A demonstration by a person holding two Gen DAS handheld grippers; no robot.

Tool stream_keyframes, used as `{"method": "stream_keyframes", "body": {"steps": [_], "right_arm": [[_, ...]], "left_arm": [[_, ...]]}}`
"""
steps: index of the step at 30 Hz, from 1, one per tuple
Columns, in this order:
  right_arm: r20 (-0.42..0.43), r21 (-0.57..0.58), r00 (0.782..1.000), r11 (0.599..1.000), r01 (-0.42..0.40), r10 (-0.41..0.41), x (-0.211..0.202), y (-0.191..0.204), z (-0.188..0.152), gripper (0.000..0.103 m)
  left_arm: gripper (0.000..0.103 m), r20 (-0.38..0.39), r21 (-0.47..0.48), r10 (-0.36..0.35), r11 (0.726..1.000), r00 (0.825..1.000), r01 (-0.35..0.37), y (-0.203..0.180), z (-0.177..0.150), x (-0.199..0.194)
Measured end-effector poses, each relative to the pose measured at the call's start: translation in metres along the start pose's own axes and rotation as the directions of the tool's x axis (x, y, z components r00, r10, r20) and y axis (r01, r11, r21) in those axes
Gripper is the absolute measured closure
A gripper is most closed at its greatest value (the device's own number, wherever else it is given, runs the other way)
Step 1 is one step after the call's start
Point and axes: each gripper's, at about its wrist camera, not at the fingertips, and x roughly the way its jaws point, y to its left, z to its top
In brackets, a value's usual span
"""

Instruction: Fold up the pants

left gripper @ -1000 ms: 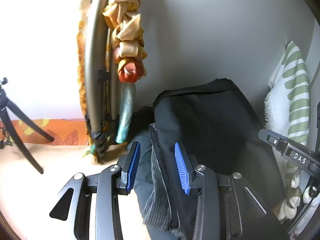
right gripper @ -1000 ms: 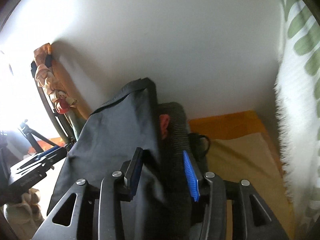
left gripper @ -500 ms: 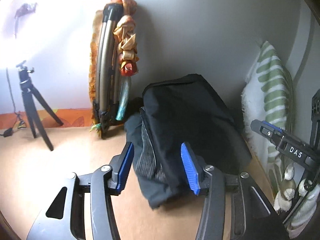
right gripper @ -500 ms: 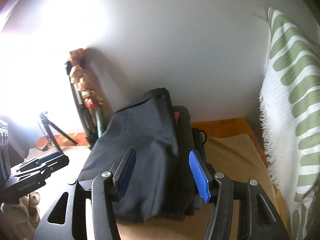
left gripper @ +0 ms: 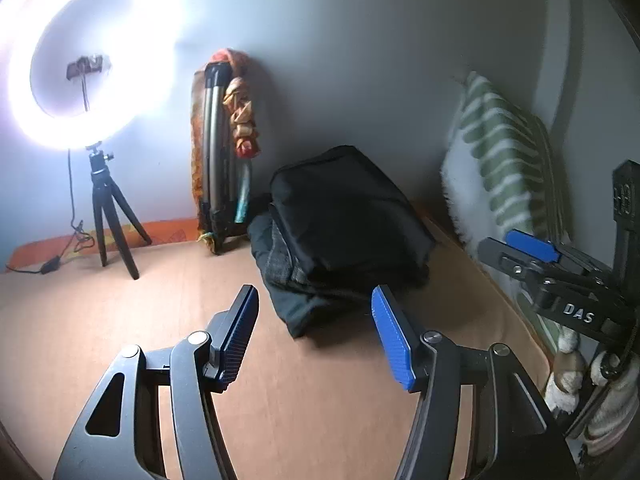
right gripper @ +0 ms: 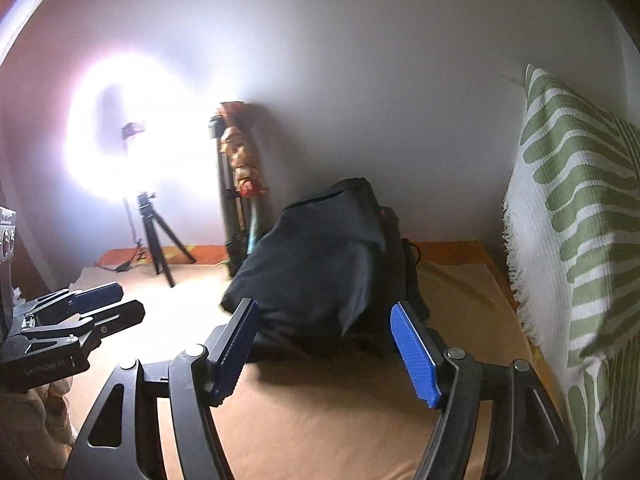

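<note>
Hand-held grippers [left gripper: 316, 320] [right gripper: 332, 340] just opened, clear of folded pants [left gripper: 344, 220].

The folded dark fabric pants [left gripper: 344, 216] lay on the flat tan-covered surface [left gripper: 168, 304], their far end against the pale plaster wall [left gripper: 360, 60]. Left of them a bundle of metal poles wrapped in orange cloth [left gripper: 222, 148] leaned on that wall, and further left stood the glowing ring light on its small black tripod [left gripper: 106, 216]. The green-and-white striped fringed cushion [right gripper: 572, 216] stood upright to their right.
</note>
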Motion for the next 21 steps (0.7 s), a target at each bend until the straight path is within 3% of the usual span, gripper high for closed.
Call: {"method": "stream_keyframes", "body": {"steps": [5, 21], "right_arm": [[0.022, -0.001, 1.000, 1.000, -0.014, 0.014, -0.026, 0.014, -0.022, 0.026], [0.040, 0.011, 0.999, 1.000, 0.012, -0.012, -0.050, 0.048, -0.077, 0.006]], "left_arm": [[0.033, 0.032, 0.015, -0.018, 1.000, 0.999, 0.017, -0.006, -0.020, -0.030], [0.027, 0.037, 0.031, -0.010, 0.999, 0.999, 0.009, -0.005, -0.079, -0.073]]}}
